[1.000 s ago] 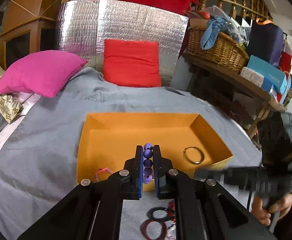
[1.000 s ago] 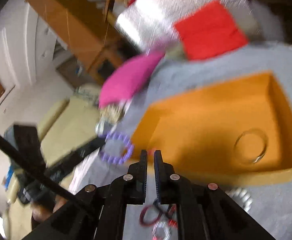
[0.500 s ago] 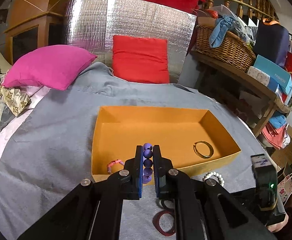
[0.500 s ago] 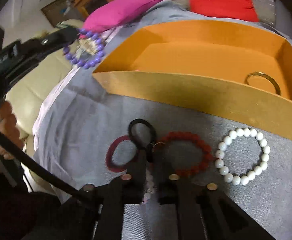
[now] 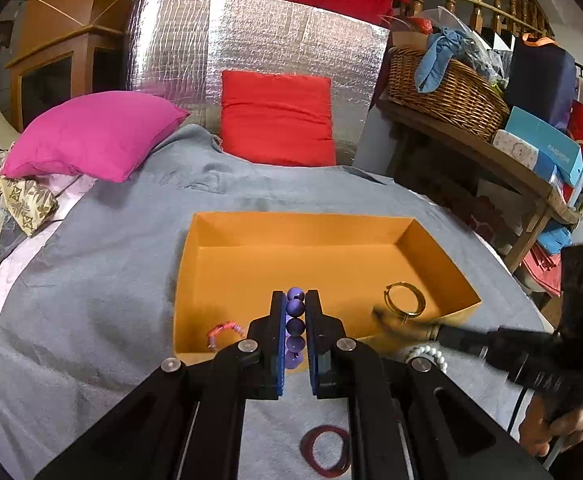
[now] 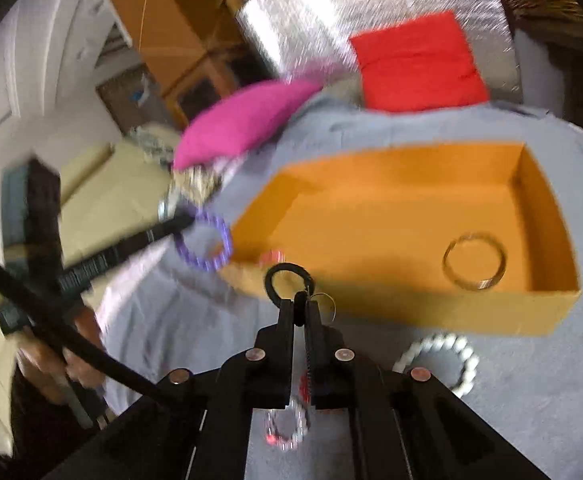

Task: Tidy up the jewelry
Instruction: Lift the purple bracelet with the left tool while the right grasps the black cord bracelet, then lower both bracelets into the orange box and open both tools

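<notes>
My left gripper (image 5: 294,297) is shut on a purple bead bracelet (image 5: 294,308), held above the near wall of the orange box (image 5: 303,220). In the right wrist view that bracelet (image 6: 203,242) hangs as a loop at the box's left corner. My right gripper (image 6: 299,304) is shut on a black ring (image 6: 287,280) and holds it in the air in front of the box's near wall (image 6: 411,300). A gold bangle (image 6: 474,261) and a small pink bracelet (image 5: 221,332) lie inside the box.
On the grey cloth before the box lie a white bead bracelet (image 6: 439,364), a dark red ring (image 5: 325,450) and a blurred beaded piece (image 6: 287,424). Pink (image 5: 91,136) and red (image 5: 277,118) cushions sit behind. A wicker basket (image 5: 443,84) stands on a shelf at right.
The right gripper went down to the jewellery on the cloth, took hold of the black ring and has lifted it toward the box. The left gripper still holds the purple bracelet in place.
</notes>
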Tool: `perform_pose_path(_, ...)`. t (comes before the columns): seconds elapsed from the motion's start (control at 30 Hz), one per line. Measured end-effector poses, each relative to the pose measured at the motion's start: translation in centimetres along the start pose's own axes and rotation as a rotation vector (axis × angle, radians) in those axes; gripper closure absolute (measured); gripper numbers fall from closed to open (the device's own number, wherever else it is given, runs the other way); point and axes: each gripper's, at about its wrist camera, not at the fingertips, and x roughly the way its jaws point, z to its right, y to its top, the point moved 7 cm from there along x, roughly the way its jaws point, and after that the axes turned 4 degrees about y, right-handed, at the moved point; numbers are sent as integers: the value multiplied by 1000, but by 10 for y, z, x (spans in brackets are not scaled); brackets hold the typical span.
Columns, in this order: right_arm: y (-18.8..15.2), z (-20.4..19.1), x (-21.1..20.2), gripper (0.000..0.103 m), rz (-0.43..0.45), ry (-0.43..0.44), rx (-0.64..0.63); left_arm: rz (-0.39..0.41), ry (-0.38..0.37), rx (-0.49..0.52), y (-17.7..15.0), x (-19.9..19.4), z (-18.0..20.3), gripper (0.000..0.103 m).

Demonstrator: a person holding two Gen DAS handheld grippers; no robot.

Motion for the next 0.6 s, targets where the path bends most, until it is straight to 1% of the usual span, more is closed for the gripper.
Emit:
perform_pose_path(0.13, 24, 14, -10, 97, 120, -27, 81, 17, 11, 28, 6, 7, 12, 93)
perform_pose_path(0.2, 32, 23, -10, 97, 152, -59, 113, 21, 13, 35, 8, 14, 19, 93)
perform_pose_path(0.33, 40, 38, 7, 97, 149, -104, 158, 3, 28, 39, 8, 31, 29, 93)
perform_pose_path(0.6, 43, 63, 37, 97, 110, -152, 210, -51, 72, 70, -3, 61, 43, 93)
